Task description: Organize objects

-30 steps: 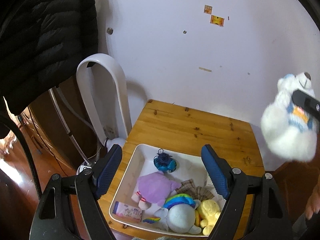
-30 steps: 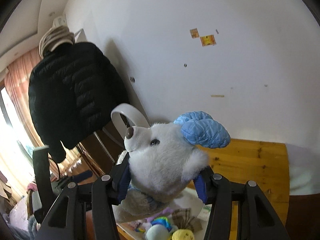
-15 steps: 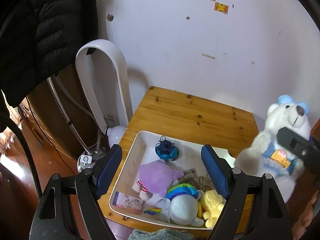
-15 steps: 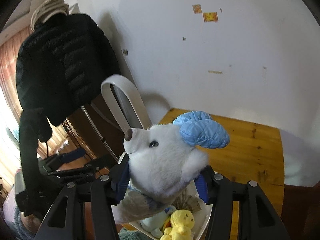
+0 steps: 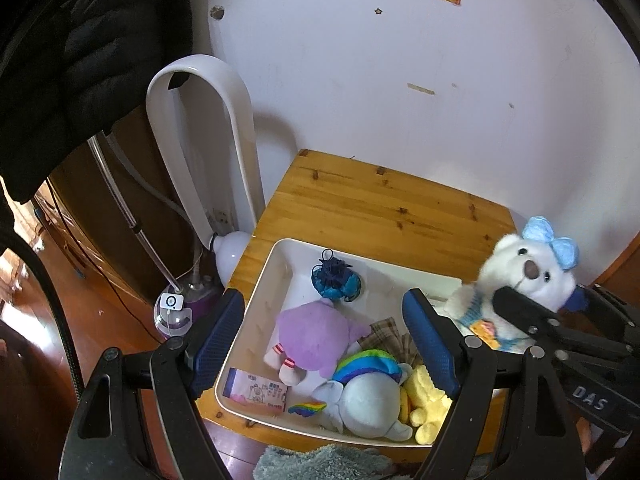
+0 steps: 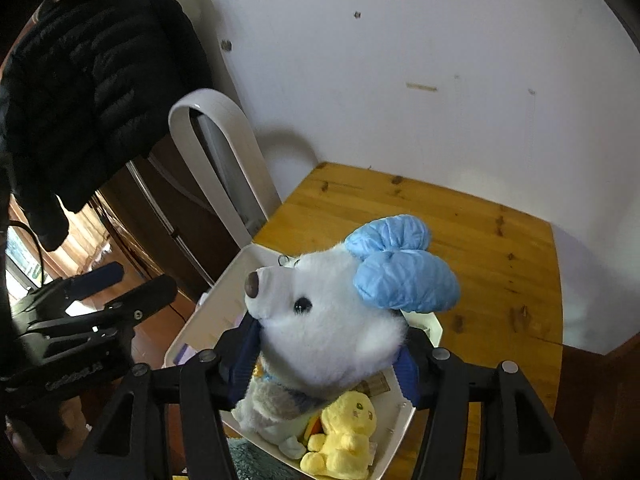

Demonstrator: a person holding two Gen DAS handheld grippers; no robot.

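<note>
My right gripper (image 6: pixel 324 364) is shut on a white plush bear with a blue bow (image 6: pixel 332 320), holding it by the neck above the right end of a white bin (image 5: pixel 260 292). In the left wrist view the bear (image 5: pixel 528 272) hangs at the bin's right rim, held by the right gripper (image 5: pixel 536 308). The bin (image 6: pixel 188 336) holds a purple plush (image 5: pixel 316 332), a rainbow-and-grey plush (image 5: pixel 368 392), a yellow plush (image 5: pixel 428 400), a blue pouch (image 5: pixel 336 280) and a small box (image 5: pixel 256 390). My left gripper (image 5: pixel 324 344) is open and empty above the bin's near left part.
The bin sits on a small wooden table (image 5: pixel 380 208) against a white wall. A white loop-shaped fan (image 5: pixel 204 140) and a purple-based appliance (image 5: pixel 180 304) stand left of the table. A black jacket (image 5: pixel 80 48) hangs at upper left. A grey fuzzy cloth (image 5: pixel 320 464) lies near the front.
My right gripper has carried the bear down and leftward toward the bin's right end. My left gripper has stayed open and moved slightly closer over the bin.
</note>
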